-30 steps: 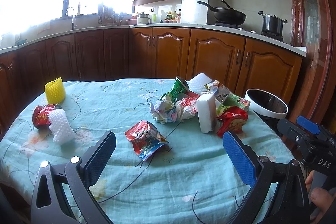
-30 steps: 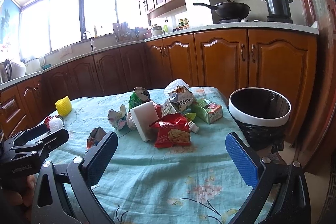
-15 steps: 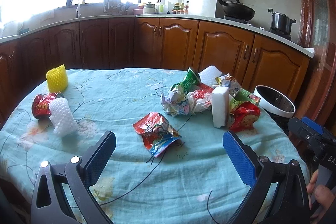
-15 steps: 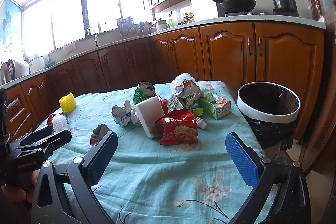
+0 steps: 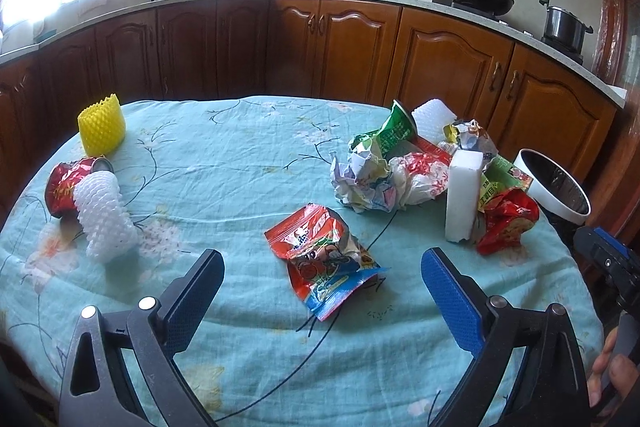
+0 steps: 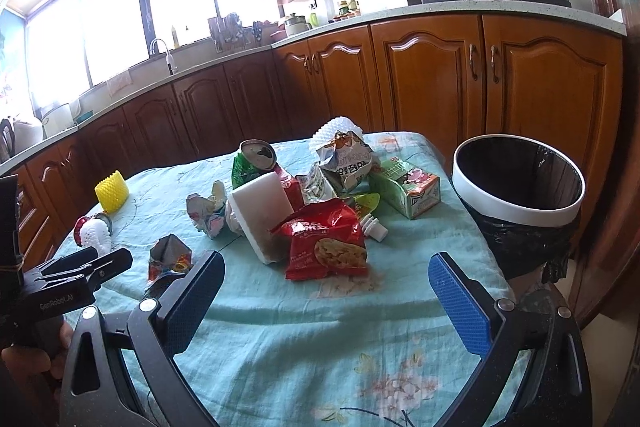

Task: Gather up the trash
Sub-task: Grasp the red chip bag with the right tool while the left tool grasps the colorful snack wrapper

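My left gripper (image 5: 322,281) is open and empty, just above a flat red snack wrapper (image 5: 322,261) on the teal tablecloth (image 5: 224,179). My right gripper (image 6: 326,281) is open and empty, in front of a red chip bag (image 6: 326,243) that leans on a white foam block (image 6: 262,215). Behind them lies a pile: a green can (image 6: 252,163), crumpled paper (image 5: 364,179), a green carton (image 6: 408,185) and a white foam net (image 6: 336,131). A white-rimmed bin with a black liner (image 6: 520,187) stands at the table's right edge.
At the table's left lie a yellow foam net (image 5: 102,127), a red can (image 5: 66,183) and a white foam net (image 5: 104,223). Wooden kitchen cabinets (image 5: 320,47) run behind the table. A wok and a pot sit on the stove at the back right.
Both grippers have moved forward and lower toward the table. The flat red wrapper and the chip bag now appear closer. Nothing was taken hold of.
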